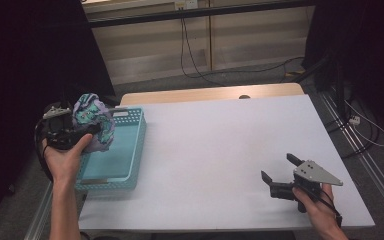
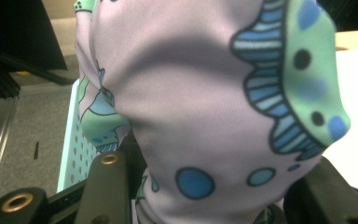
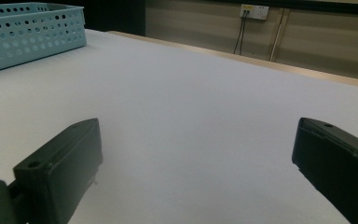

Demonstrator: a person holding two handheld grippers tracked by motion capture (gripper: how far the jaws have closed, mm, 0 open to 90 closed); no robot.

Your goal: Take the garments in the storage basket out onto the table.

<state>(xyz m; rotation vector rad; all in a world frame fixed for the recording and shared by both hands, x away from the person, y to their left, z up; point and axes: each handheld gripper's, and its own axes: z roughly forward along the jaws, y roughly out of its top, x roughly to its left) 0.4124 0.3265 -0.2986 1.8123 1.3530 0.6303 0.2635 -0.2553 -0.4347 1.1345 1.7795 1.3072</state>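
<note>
Cloth [image 1: 94, 122] is bunching between my left claw's [image 1: 82, 131] clamped jaws, hanging over the basket [image 1: 125, 160]; my right claw [image 1: 279, 169] is gaping empty.

Smooth printed cloth bundle [image 1: 94, 121], perforated plastic basket [image 1: 132, 150], seemingly matt white tabletop [image 1: 220, 150]

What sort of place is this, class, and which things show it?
Probably a lab or workshop set up for recording: a white table, dark curtains at the sides, loose cables on the floor, and a wall socket.
</note>
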